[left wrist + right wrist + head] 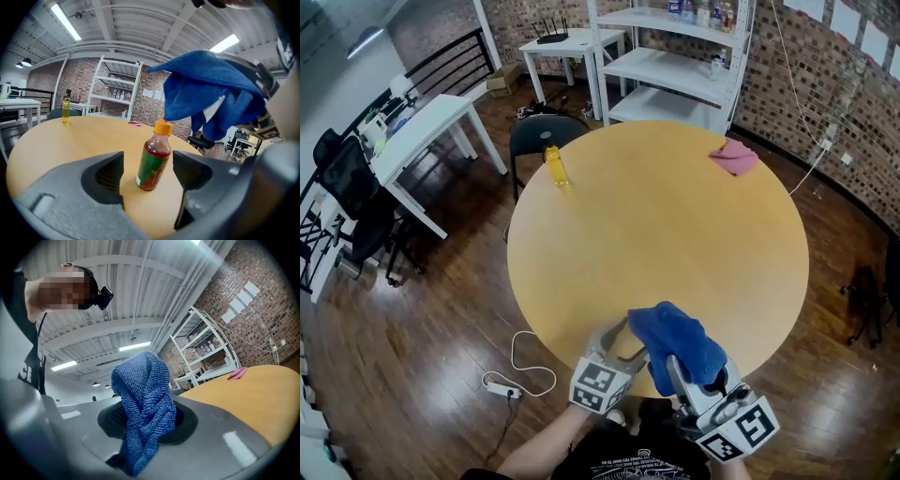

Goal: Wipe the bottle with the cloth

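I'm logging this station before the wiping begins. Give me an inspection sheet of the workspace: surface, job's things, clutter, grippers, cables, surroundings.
Surface: round wooden table, light top.
Job's things: orange-capped sauce bottle standing on the table; blue cloth hanging above it.
Clutter: yellow bottle at the far left edge; pink cloth at the far right edge.
Grippers: left gripper open, the sauce bottle between its jaws but untouched; right gripper shut on the blue cloth.
Cables: power strip and white cable on the floor; a cord hangs by the brick wall.
Surroundings: shelf unit, white tables, black chair.
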Tool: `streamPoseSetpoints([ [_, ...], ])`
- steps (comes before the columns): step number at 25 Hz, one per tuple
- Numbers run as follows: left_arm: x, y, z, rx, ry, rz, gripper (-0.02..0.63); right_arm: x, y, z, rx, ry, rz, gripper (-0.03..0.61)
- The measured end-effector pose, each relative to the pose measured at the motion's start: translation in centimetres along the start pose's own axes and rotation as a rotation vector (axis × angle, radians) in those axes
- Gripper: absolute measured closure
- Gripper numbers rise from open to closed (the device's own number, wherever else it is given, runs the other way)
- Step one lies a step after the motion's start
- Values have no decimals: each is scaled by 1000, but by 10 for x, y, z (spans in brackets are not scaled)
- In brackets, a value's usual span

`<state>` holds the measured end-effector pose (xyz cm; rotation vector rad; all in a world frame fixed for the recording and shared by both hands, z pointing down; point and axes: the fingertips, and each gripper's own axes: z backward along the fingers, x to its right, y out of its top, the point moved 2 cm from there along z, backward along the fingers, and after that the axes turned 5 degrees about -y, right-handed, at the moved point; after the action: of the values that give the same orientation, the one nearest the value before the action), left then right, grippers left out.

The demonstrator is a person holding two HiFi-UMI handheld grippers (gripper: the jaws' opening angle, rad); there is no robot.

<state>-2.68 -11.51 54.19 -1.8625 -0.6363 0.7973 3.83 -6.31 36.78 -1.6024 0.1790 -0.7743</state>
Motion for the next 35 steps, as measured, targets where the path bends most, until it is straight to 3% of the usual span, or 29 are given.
streamPoseSetpoints([
  [8,-17,-16,42,-18,45,25,285,-3,-72,-39,-133,45,-56,471],
  [15,-34,-36,65,-46,100,69,287,27,-130,-58,-235,-9,-194,471],
  [23,-46,-40,81,-25,137,114,287,41,-165,-62,-312,-62,-292,471],
  [35,-49,-22,93,21,142,115,287,54,-206,-55,-410,-170,-669,471],
])
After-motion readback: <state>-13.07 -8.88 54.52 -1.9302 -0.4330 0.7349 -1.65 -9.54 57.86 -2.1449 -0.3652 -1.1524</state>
